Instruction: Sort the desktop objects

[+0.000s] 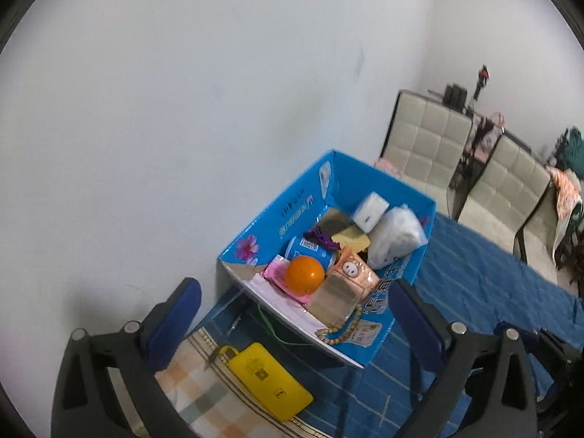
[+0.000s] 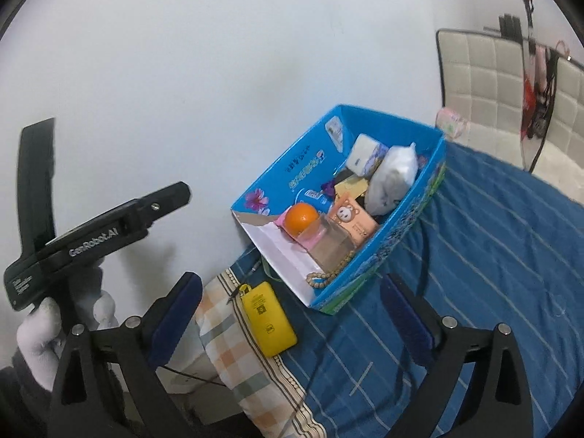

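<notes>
My left gripper (image 1: 292, 314) and right gripper (image 2: 290, 314) hang with fingers spread wide and empty above the blue bedspread (image 2: 492, 255), the filled blue box (image 1: 277, 215) against the wall, a yellow case (image 2: 268, 323) lying beside its near corner, open bedspread to the right.

Both feeds look evenly lit to me, soft and cool, with no hard glare. The plain white wall (image 1: 182, 109) is bright, nearly washed out up top. I see faint shadows on it behind the open blue cardboard box (image 2: 292, 168). Heavy fisheye bending, black vignette in the corners. Overall slightly soft and noisy; the quilted cream chairs (image 1: 430, 138) smear toward the edge.
</notes>
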### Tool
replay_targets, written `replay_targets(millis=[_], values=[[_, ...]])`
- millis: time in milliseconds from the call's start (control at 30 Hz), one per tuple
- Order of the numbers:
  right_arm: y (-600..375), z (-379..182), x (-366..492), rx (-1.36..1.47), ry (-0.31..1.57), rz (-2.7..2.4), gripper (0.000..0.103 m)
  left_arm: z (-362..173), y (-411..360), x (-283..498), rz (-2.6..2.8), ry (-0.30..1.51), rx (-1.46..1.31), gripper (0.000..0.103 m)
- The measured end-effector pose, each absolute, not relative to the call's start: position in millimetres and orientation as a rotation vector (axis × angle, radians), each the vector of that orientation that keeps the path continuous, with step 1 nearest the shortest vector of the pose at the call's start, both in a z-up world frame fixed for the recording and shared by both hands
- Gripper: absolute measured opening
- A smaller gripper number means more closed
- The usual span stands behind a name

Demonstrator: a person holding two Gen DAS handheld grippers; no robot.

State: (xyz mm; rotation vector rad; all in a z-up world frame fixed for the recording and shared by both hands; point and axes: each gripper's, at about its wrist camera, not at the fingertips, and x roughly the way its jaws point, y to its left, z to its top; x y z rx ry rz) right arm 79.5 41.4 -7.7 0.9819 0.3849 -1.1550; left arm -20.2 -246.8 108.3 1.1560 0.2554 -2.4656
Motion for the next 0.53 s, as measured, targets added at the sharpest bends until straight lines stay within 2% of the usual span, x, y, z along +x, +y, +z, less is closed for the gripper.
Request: replay_targets(millis=[233, 533], values=[[71, 16, 84, 0.888, 0.407, -1.229, 0.1, 129, -222, 18, -2.442, 0.198, 1.047, 0.101], [80, 18, 76, 0.899, 0.37, -1.224, 0.1, 140, -200, 41, -2.452, 0.121, 1.001, 0.101]])
